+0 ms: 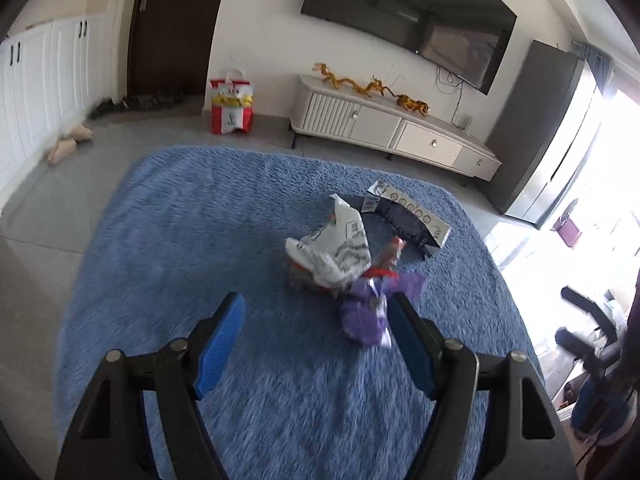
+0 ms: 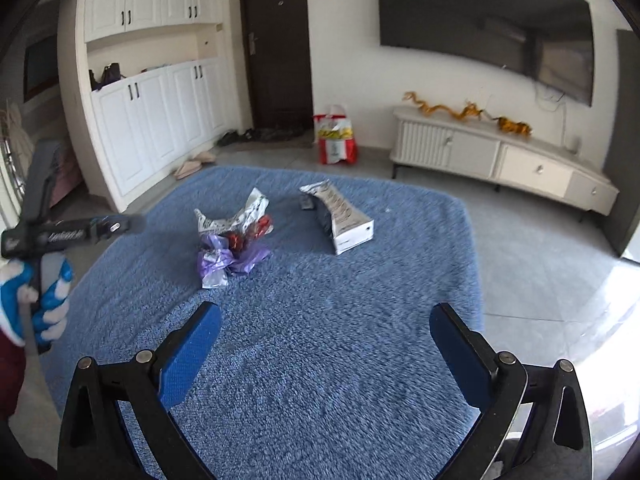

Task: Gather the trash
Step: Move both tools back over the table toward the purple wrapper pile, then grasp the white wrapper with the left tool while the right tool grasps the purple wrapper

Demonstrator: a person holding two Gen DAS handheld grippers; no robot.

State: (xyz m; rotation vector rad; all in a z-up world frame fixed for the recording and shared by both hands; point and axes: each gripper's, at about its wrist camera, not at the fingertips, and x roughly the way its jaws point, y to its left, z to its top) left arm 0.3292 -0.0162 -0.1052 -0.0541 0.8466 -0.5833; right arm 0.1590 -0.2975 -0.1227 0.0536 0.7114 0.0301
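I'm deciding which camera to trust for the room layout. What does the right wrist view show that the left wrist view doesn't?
Only the right wrist view shows the gloved hand holding the other gripper's handle, and the open shelf between the cabinets. Only the left wrist view shows the tall grey unit by the bright window. Both share the blue rug, purple wrapper, white crumpled bag, flattened carton, TV, and open grippers: left gripper, right gripper.

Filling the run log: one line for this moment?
left gripper: open, nearing purple wrapper | right gripper: open, idle | rug: trash uncollected
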